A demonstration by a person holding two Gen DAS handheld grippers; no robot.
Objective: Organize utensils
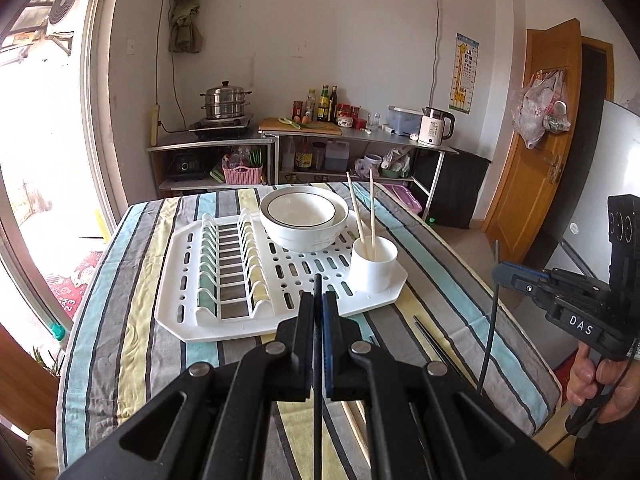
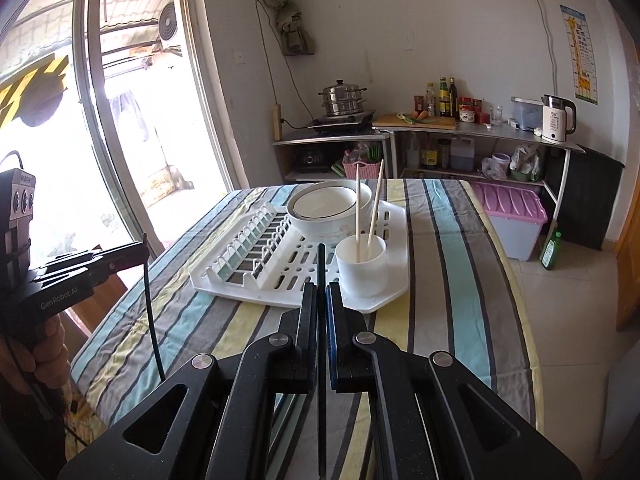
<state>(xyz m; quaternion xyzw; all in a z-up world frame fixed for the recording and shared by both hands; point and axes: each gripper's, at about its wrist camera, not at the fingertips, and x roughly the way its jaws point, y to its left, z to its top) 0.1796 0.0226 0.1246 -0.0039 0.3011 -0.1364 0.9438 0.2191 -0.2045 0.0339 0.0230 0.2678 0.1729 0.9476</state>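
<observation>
My left gripper is shut on a black chopstick that stands upright between its pads, above the striped table. My right gripper is likewise shut on a second black chopstick. Each gripper shows in the other's view, the right gripper with its chopstick hanging down, the left gripper with its own chopstick. Ahead stands a white cup holding two pale wooden chopsticks. A dark chopstick pair and a pale chopstick lie on the cloth.
The cup sits on a white dish rack beside stacked white bowls. A striped cloth covers the table. Behind are steel shelves with a steamer pot, bottles and a kettle. A person's hand holds the right grip.
</observation>
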